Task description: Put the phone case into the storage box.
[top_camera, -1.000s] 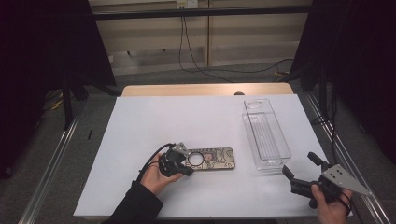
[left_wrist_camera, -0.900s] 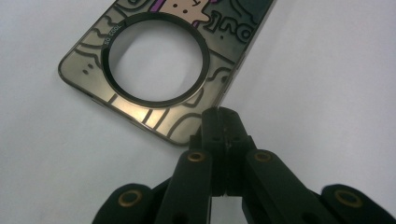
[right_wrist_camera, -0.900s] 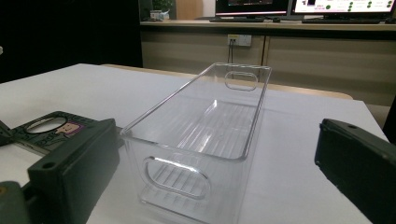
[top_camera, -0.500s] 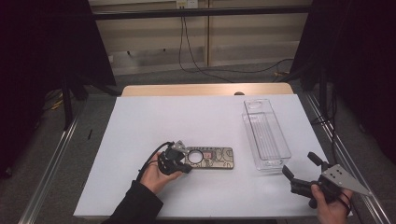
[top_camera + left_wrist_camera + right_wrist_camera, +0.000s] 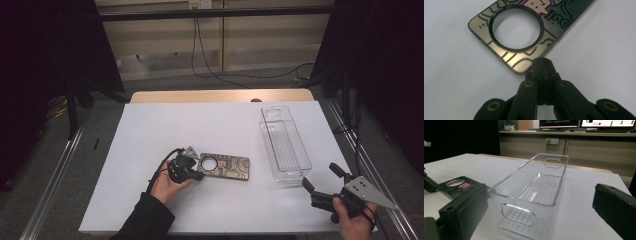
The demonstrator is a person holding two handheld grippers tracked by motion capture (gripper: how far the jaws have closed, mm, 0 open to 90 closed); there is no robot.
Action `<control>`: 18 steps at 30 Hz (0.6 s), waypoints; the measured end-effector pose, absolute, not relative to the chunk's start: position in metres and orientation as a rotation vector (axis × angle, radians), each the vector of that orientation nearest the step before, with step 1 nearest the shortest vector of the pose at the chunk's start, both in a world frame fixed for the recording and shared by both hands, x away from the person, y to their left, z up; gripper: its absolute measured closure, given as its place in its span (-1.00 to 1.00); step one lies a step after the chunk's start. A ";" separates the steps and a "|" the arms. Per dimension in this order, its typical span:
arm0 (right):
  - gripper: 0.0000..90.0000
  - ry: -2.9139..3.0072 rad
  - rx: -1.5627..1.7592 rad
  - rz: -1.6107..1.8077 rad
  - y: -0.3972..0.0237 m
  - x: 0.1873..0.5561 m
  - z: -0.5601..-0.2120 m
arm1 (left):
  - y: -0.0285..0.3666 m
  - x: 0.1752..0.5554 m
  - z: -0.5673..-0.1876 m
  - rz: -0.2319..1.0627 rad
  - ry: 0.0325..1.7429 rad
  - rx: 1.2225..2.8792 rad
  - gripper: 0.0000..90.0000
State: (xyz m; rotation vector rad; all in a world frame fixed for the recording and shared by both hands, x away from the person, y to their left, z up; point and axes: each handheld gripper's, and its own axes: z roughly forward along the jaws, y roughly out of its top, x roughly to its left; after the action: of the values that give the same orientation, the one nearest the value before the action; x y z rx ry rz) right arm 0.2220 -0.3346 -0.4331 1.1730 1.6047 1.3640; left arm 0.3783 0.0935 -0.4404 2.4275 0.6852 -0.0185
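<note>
From above, I see the phone case (image 5: 223,167) lying flat on the white surface (image 5: 210,125), left of the clear plastic bin (image 5: 285,145) and well apart from it. My left gripper (image 5: 196,173) sits at the case's left end, while my right gripper (image 5: 320,179) hangs near the bin's near end with its jaws spread. In the left gripper view, my left gripper (image 5: 543,62) is clenched, jaws together, the tips touching the case (image 5: 524,37) at its near corner beside the round cut-out. In the right gripper view, my released right gripper (image 5: 536,202) faces the empty bin (image 5: 531,192) between its jaws; the case (image 5: 459,185) lies to the left.
</note>
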 end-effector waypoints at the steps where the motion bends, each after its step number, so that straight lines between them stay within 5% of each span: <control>1: -1.00 1.605 1.173 1.365 -0.335 0.222 -0.433 | 0.093 0.379 -0.441 -0.010 0.695 2.421 1.00; 18: -1.00 1.604 1.174 1.362 -0.335 0.222 -0.433 | 0.096 0.392 -0.442 0.019 0.721 2.405 1.00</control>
State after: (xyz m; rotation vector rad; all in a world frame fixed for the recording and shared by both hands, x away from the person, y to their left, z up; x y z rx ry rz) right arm 0.2220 -0.3348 -0.4332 1.1736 1.6044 1.3617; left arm 0.3915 0.0958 -0.4423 2.4047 0.7207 0.0188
